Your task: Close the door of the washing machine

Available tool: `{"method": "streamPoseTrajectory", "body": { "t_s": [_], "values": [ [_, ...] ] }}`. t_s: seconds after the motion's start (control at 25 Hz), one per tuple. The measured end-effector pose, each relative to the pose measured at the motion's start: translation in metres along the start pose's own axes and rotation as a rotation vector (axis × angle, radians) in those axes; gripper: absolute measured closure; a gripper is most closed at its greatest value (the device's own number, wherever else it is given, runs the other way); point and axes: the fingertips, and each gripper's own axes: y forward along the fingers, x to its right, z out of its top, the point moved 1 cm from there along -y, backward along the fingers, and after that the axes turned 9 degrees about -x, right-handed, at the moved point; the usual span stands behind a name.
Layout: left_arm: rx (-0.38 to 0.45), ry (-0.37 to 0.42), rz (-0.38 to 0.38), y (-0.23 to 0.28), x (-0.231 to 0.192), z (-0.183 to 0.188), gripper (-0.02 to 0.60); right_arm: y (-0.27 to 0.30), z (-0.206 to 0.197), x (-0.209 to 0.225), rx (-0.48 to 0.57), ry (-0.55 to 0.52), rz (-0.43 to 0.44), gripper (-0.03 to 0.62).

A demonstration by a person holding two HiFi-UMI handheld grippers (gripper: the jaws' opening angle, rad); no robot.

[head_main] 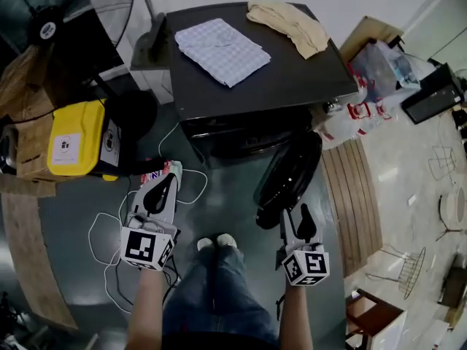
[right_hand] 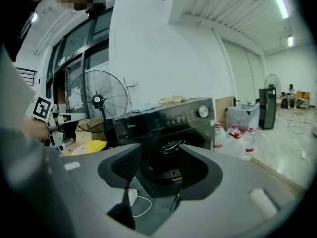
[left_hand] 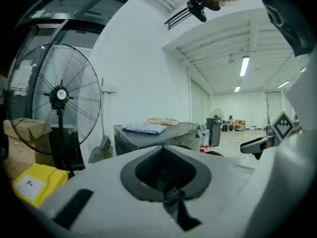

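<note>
**Item: washing machine [head_main: 292,79], dark, front-loading.** It fills the upper centre of the head view. 2 folded cloths lie on its top: 1 checked cloth [head_main: 221,49] and 1 beige cloth [head_main: 288,24].

**Door [head_main: 288,177]:** round and dark. It stands open, swung out from the machine's front toward the person, right of centre.

**Left gripper [head_main: 164,188]:** lower left, jaws together, nothing between them.

**Right gripper [head_main: 295,214]:** just below the door's near edge, jaws apart and empty. Its own view looks into the machine's opening.

**Floor:** 1 white cable [head_main: 109,228] is looped at lower left. Water bottles [head_main: 357,119] stand right of the machine.

**Hazards, judged:**
- A push placed off-centre on the curved, glossy door may skid off it.
- Too light a swing may leave the latch uncaught.
- Too hard a swing may jolt the 2 cloths.
- The cable lies near the feet and could snag a step.
</note>
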Motion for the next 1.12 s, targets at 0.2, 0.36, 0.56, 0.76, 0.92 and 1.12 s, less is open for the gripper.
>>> {"method": "streamPoseTrajectory", "body": {
  "t_s": [0.2,0.36,0.56,0.76,0.92,1.12],
  "values": [
    [-0.036,0.023,-0.102,0.044,0.037,-0.028,0.580,-0.003,-0.075,0.034,-0.087,0.078,-0.116,0.367],
    [-0.058,0.028,-0.158,0.067,0.064,-0.059,0.581,0.013,-0.145,0.049,-0.165,0.138,-0.152,0.375],
    [-0.095,0.012,-0.179,0.078,0.080,-0.100,0.580,0.039,-0.210,0.061,-0.238,0.189,-0.196,0.393],
    [-0.122,-0.010,-0.171,0.073,0.083,-0.121,0.580,0.059,-0.231,0.076,-0.262,0.209,-0.272,0.421],
    [-0.133,-0.033,-0.150,0.070,0.078,-0.130,0.580,0.067,-0.232,0.085,-0.279,0.213,-0.331,0.485],
    [-0.132,-0.054,-0.128,0.067,0.067,-0.133,0.580,0.072,-0.232,0.079,-0.303,0.224,-0.350,0.490]
  ]
}}
